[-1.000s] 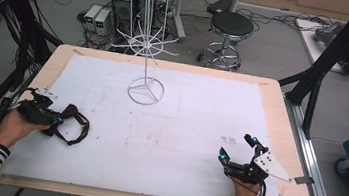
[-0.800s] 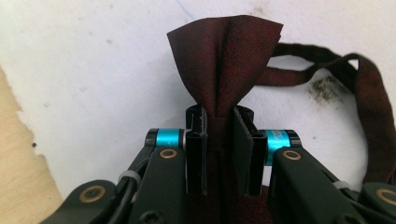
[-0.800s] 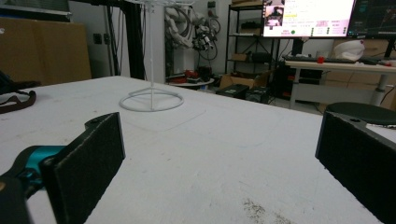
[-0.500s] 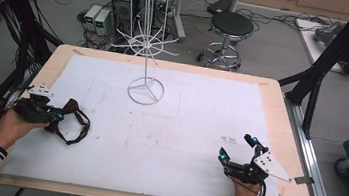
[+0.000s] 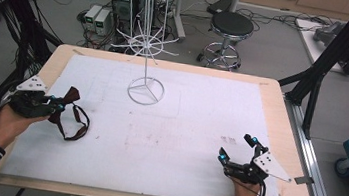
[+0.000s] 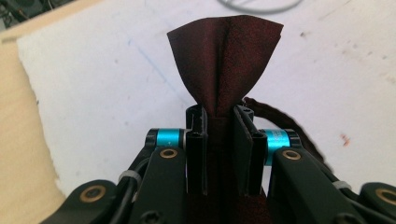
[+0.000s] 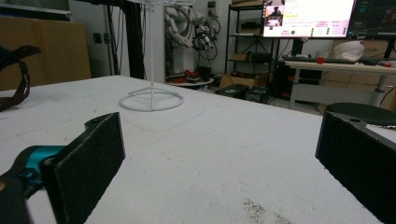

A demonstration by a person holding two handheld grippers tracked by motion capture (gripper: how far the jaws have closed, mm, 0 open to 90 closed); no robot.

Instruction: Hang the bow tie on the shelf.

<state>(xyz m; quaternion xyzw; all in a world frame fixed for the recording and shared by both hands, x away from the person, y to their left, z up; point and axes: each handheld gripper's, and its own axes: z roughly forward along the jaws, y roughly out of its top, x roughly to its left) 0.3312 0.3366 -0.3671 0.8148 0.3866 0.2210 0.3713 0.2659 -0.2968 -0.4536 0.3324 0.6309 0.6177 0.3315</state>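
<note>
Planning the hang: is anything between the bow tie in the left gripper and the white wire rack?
Nothing visible. The left gripper is clamped on the bow tie, and only bare white mat lies between it and the wire rack.

We are in a lab: black frame struts [image 5: 337, 45] stand beside the foam-topped table [image 5: 274, 90], cables [image 5: 273, 17] and boxed electronics [image 5: 96, 18] litter the far floor, and monitors [image 7: 308, 17] glow above cluttered shelves [image 7: 243, 28].

Rack [image 5: 147, 14] top beyond frame edge
</note>
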